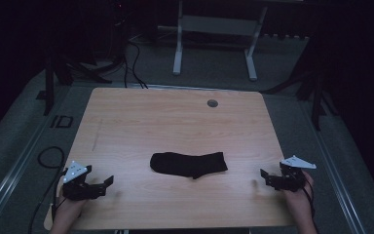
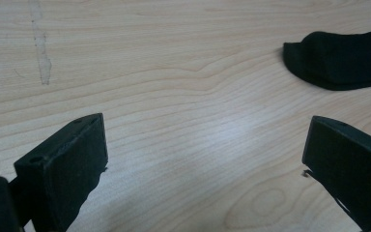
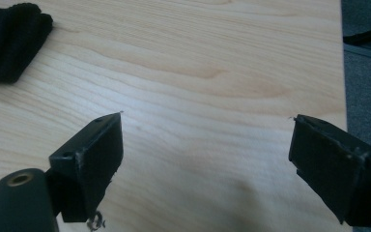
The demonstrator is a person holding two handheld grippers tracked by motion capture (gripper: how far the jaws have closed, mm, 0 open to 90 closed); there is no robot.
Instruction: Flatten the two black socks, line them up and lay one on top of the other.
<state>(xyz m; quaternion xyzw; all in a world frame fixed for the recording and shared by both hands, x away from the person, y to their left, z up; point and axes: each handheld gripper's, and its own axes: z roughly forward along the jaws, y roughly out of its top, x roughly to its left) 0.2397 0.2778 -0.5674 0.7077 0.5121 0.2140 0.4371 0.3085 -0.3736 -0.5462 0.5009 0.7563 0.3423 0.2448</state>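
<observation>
Both tools rest near the bench's (image 1: 126, 112) front edge, the left tool (image 1: 108, 181) and right tool (image 1: 263, 174) each spread wide, holding nothing. Between them, well apart from either, lies a black sock (image 1: 189, 164); its toe and cuff are cut off in the gripper views. Bare wood surrounds it.

The black sock (image 2: 340, 60) runs off the right edge in the left gripper view, its far end unseen.
</observation>
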